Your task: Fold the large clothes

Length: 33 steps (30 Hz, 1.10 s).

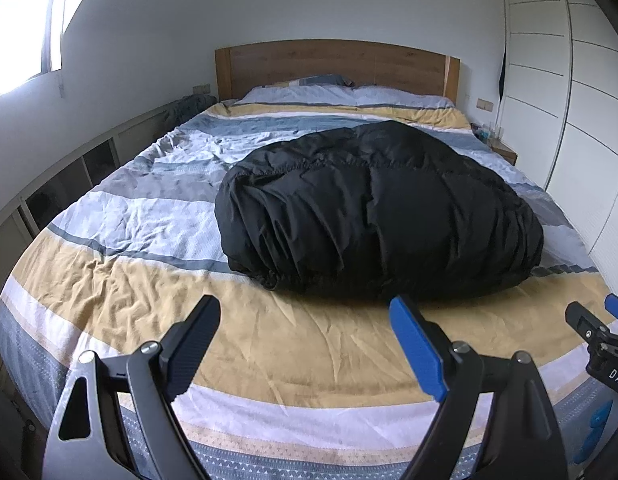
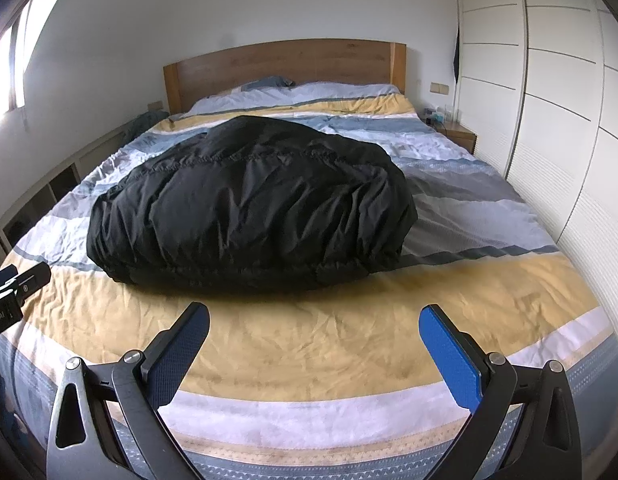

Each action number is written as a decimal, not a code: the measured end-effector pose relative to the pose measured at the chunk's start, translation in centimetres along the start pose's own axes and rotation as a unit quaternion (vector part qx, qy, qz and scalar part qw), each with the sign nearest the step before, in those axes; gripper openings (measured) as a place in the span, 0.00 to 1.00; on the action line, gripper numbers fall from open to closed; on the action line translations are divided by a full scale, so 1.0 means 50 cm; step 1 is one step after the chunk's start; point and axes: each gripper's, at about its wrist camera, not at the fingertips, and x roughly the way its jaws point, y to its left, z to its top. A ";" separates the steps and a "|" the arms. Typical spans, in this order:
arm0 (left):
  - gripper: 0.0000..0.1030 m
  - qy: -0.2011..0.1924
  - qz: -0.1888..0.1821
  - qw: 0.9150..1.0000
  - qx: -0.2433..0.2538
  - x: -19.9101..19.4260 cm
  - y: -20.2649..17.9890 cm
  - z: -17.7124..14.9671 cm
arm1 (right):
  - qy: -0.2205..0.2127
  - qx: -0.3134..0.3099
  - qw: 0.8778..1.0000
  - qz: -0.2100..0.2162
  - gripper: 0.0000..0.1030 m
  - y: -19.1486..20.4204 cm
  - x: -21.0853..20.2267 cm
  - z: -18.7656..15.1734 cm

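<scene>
A puffy black jacket (image 1: 381,208) lies folded into a thick bundle on the bed, right of centre in the left wrist view and left of centre in the right wrist view (image 2: 249,204). My left gripper (image 1: 305,308) hovers open over the yellow stripe of the cover, short of the bundle's near edge, holding nothing. My right gripper (image 2: 315,318) is also open and empty, at about the same distance from the jacket. The right gripper (image 1: 593,312) shows at the right edge of the left wrist view; the left gripper (image 2: 19,280) shows at the left edge of the right wrist view.
The bed (image 1: 109,280) has a striped blue, white and yellow cover, pillows (image 1: 401,94) and a wooden headboard (image 1: 333,64). White wardrobe doors (image 2: 557,120) run along the right side, with a small nightstand (image 2: 457,134) beside them. Low shelving (image 1: 65,184) and a window (image 1: 21,28) are on the left.
</scene>
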 end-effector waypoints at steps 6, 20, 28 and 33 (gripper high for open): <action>0.84 0.010 0.004 1.000 0.003 0.037 -0.001 -0.003 | 0.007 -0.004 1.000 -0.005 1.00 -0.007 0.032 -0.001; 0.84 0.028 0.006 1.000 0.012 0.092 -0.016 -0.015 | 0.018 -0.002 1.000 -0.011 1.00 -0.026 0.072 -0.004; 0.84 0.030 0.005 0.999 0.014 0.098 -0.024 -0.015 | 0.020 -0.001 1.000 -0.015 1.00 -0.038 0.074 -0.006; 0.84 0.033 0.002 0.999 0.016 0.096 -0.028 -0.017 | 0.020 0.000 1.000 -0.016 1.00 -0.042 0.070 -0.007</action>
